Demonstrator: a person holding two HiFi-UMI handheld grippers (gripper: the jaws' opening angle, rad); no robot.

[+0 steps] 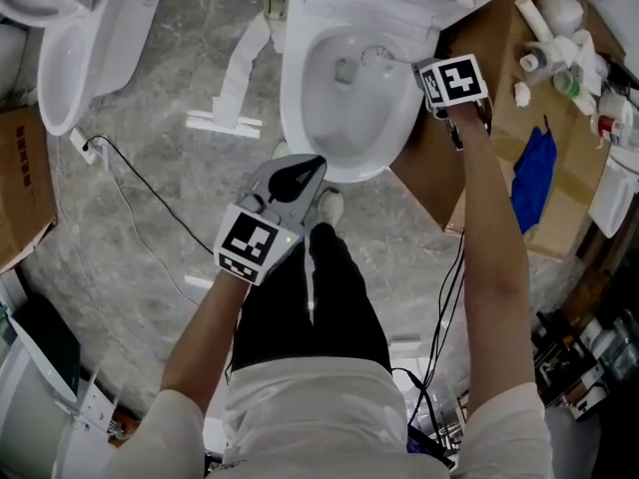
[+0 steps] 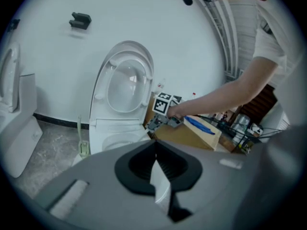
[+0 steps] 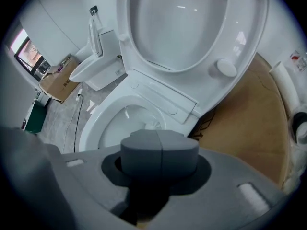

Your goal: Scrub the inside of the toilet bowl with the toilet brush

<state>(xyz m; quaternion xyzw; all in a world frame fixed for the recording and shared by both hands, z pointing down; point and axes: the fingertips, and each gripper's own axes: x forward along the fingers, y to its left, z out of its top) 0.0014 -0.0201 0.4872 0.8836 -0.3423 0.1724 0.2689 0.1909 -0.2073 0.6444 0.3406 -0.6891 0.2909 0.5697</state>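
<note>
A second toilet is seen at the far left on the stone floor, well apart from the work, so two toilets are counted. The left gripper is held low over the floor just before the bowl's front edge. Its jaws are pressed together and nothing is seen carried beyond them. It is judged to be parked there to keep clear of the scrubbing.

The toilet bowl stands in the middle with its lid raised, which leaves the inside open. One toilet brush is in use. Its head lies inside the bowl near the back wall, and its thin handle is led out over the right rim.

That handle is clenched by the jaws of the right gripper, which is held beside the rim so the head can be worked below. Two grippers are counted. Further right, one blue cloth lies on flattened cardboard.
</note>
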